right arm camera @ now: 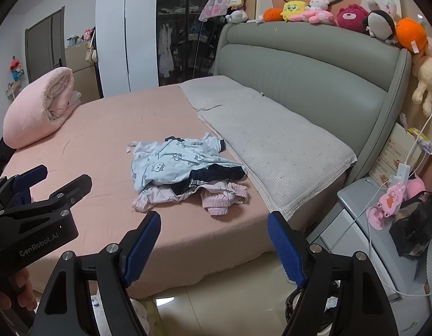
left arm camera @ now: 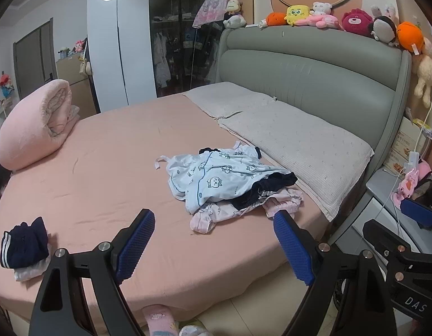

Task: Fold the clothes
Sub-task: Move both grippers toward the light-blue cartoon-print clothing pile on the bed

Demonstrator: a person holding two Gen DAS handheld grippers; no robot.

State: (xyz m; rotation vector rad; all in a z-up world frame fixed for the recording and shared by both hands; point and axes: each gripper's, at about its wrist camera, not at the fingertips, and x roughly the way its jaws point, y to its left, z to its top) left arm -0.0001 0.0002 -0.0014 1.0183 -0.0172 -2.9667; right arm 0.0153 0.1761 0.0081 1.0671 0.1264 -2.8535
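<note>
Currently your left claw (left arm camera: 214, 245) and right claw (right arm camera: 214, 247) both gape apart, holding nothing, above the bed (left arm camera: 104, 151) edge; clothes pile (left arm camera: 229, 182) lies unfolded beside the pillows (left arm camera: 294, 137).

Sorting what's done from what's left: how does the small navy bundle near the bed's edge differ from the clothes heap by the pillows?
The navy bundle is compact and folded atop a white piece; the clothes heap is loose and crumpled. The bundle is dark with white stripes; the heap mixes light blue, pink and navy garments. Both lie on the pink sheet, untouched.
</note>
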